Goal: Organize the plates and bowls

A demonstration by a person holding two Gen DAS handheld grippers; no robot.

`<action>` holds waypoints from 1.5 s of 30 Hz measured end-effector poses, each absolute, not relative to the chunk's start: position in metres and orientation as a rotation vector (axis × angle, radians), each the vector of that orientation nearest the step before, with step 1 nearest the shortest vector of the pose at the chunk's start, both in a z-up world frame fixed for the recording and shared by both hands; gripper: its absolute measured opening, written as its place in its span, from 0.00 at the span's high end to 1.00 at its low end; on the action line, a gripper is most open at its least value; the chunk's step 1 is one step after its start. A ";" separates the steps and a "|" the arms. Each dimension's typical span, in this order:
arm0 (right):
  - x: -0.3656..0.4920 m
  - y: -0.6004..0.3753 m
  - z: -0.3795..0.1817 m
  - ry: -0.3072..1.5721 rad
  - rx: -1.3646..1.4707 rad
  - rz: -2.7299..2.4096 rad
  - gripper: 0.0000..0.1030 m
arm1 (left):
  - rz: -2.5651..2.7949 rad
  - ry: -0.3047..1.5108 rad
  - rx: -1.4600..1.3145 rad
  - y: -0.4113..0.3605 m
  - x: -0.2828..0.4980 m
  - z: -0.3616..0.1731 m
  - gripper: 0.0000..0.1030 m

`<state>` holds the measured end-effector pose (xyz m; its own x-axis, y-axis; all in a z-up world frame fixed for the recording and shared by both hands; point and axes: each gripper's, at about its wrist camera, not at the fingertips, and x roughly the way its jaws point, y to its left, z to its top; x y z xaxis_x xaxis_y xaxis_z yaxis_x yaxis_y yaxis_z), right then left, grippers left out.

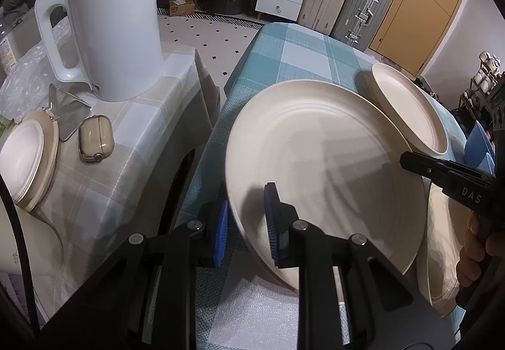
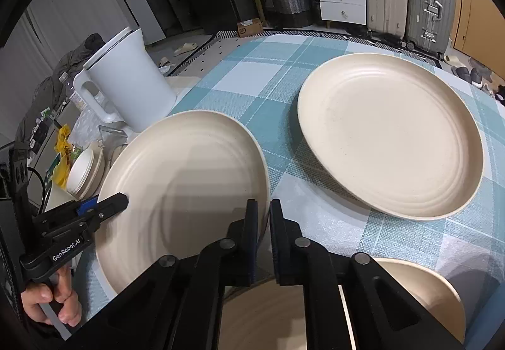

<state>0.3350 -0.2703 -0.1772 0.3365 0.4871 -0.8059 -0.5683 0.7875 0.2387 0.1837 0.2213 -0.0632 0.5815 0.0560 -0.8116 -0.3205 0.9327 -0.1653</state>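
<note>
1. Left view alone: we note a blue bowl at the table's right edge.
2. We count three plates; both grippers, left and right, clamp the left-edge plate.

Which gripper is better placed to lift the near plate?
Neither alone: left gripper and right gripper each clamp opposite rims of the plate, so probably both lift together.

White lettering "GenRobot.AI" on the black body of the left gripper, at 8 o'clock in the right wrist view. "DAS" on the right gripper, at 3 o'clock in the left wrist view. "SF" on cardboard box, 11 o'clock.
</note>
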 end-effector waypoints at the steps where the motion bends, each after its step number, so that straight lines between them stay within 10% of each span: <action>1: 0.335 -0.270 -0.177 1.015 -0.090 0.689 0.92 | 0.223 0.927 -0.311 0.222 0.183 -0.063 0.82; 45: 0.244 -0.384 -0.095 0.861 0.008 0.604 0.92 | 0.106 0.785 -0.219 0.121 0.119 0.025 0.83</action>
